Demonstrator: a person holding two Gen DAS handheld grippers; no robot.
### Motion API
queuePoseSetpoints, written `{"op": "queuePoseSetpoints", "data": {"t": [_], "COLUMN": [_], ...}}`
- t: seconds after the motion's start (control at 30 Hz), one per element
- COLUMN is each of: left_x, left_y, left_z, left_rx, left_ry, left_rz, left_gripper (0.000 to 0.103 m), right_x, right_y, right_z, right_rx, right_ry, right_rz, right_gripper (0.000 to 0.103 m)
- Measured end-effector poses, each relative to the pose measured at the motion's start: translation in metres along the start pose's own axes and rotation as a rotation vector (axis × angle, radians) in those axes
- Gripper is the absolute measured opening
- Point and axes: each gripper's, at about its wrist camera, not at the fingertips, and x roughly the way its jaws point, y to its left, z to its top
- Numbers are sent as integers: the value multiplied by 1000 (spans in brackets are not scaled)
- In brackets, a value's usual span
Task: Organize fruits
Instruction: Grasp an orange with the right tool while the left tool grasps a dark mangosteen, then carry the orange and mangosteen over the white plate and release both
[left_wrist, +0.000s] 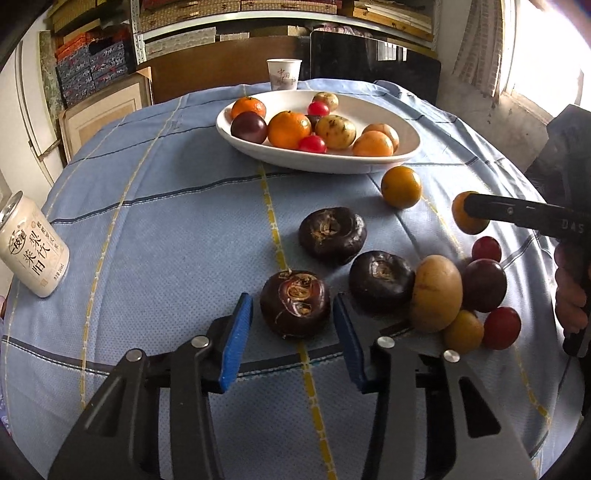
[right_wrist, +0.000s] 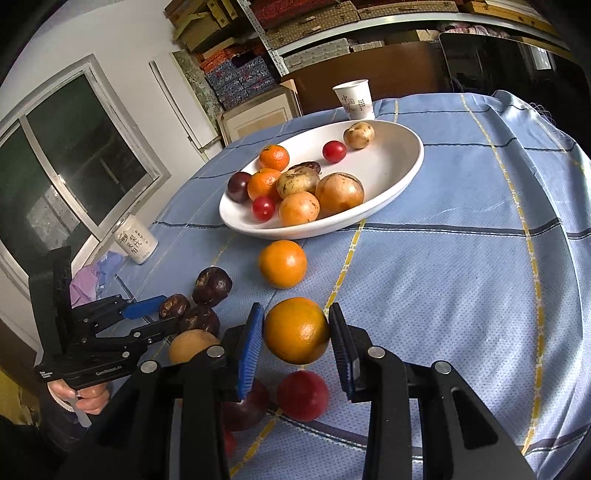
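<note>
My left gripper (left_wrist: 293, 295) stands open around a dark water chestnut (left_wrist: 294, 308) that lies on the blue cloth. Its right pad nearly touches the chestnut and a thin gap shows at the left pad. The right wrist view shows this left gripper (right_wrist: 166, 314) from the side, among the chestnuts. My right gripper (right_wrist: 296, 306) is shut on a small orange (right_wrist: 296, 330), held just above the cloth. From the left wrist view, the right gripper (left_wrist: 469, 218) crosses that orange (left_wrist: 461, 221). The white oval bowl (left_wrist: 332, 164) at the back holds several oranges, cherry tomatoes and tan fruits.
Loose on the cloth are two more chestnuts (left_wrist: 332, 234) (left_wrist: 381, 282), a tan fruit (left_wrist: 436, 293), a plum (left_wrist: 484, 284), red fruits (left_wrist: 501, 328) and another orange (left_wrist: 401, 186). A drink can (left_wrist: 35, 245) lies at the left edge. A paper cup (left_wrist: 283, 74) stands behind the bowl.
</note>
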Motion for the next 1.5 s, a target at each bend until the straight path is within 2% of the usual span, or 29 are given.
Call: {"op": "queuePoseSetpoints", "data": {"t": [0.5,0.8,1.23,1.33,1.5], "left_x": [6,-5,-26,-29,-24], "left_y": [-5,0,3,8,2], "left_z": [1,2,-3,3,37], "left_rx": [20,-17,-65,-98,-58], "left_ry": [17,-23,-89,-94,-97], "left_rz": [16,26,-42,-82,-65], "left_gripper": [40,40,40,40,40], "right_x": [-2,-3,-19,-21,-16], "right_y": [0,0,9,11,6], "right_z": [0,0,-2,3,22], "right_rx": [-4,-6,-47,-78,-70], "right_ry": [-10,-15,-78,-109,-136], "right_rz": [-18,-25,-8,-50,-68], "right_gripper": [37,37,36,36,36]}}
